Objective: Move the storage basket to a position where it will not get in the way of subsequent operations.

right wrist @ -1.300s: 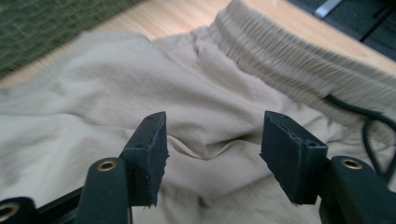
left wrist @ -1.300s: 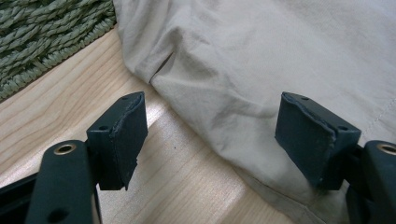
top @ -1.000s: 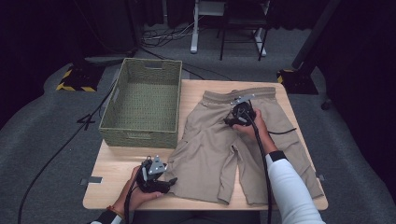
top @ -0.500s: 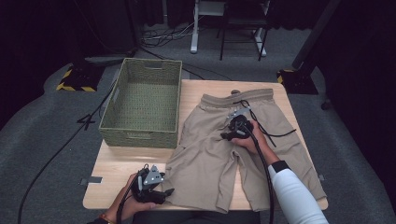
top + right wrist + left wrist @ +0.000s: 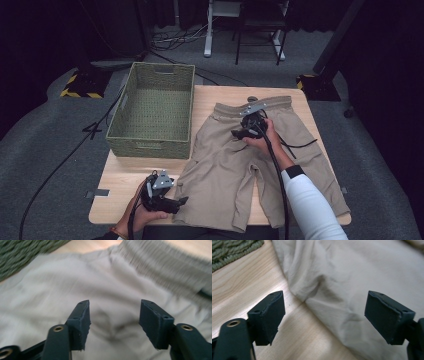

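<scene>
Bench (image 5: 125,172): shorts (image 5: 235,165) lying flat; left tool (image 5: 324,315) just opening at hem, right tool (image 5: 113,320) widening, empty, above crotch; regrasping for fold.

So the woven basket (image 5: 152,112) sits on the upper left part of the wooden table (image 5: 125,182), and the shorts (image 5: 255,170) lie flat just right of it, waistband toward the top of the frame, legs running down to the bottom edge. Desk legs (image 5: 207,30) and a chair (image 5: 260,25) stand behind, top centre.
</scene>
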The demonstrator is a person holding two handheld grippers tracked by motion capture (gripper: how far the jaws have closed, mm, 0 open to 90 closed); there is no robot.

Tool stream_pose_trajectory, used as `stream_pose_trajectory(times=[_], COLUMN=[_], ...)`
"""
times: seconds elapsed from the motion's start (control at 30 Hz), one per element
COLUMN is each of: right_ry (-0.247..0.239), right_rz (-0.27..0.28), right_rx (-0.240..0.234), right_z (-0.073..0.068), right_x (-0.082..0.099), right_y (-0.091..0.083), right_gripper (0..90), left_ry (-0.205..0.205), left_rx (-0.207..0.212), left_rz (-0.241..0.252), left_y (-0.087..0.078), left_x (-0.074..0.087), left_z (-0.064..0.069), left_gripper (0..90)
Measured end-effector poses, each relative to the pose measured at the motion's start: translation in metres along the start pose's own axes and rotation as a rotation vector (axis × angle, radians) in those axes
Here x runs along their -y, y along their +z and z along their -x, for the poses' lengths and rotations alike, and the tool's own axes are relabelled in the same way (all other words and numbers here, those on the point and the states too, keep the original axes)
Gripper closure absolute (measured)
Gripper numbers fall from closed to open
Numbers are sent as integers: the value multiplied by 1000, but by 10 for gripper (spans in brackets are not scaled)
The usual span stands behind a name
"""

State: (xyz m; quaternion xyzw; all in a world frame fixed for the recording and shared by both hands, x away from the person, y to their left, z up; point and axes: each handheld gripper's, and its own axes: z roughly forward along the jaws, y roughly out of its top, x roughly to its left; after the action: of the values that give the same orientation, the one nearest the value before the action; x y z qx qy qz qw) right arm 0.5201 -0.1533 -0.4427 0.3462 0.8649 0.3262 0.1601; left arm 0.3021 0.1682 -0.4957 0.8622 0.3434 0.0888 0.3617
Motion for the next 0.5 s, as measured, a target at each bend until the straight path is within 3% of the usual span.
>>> stream_pose_trajectory(times=[0.27,0.37,0.5], right_ry=[36,36,37], right_rz=[67,66,79], right_rx=[-10,-17,-13], right_z=[-7,-14,-26], right_x=[-28,-35,-43], right_y=[20,30,44], right_gripper=[339,296,311], left_ry=[1,41,46], left_rx=[-22,-61,-53], left_rz=[-9,-17,-18], left_y=[9,12,15], left_x=[-3,-4,-6], left_z=[2,8,12], left_gripper=[170,154,154])
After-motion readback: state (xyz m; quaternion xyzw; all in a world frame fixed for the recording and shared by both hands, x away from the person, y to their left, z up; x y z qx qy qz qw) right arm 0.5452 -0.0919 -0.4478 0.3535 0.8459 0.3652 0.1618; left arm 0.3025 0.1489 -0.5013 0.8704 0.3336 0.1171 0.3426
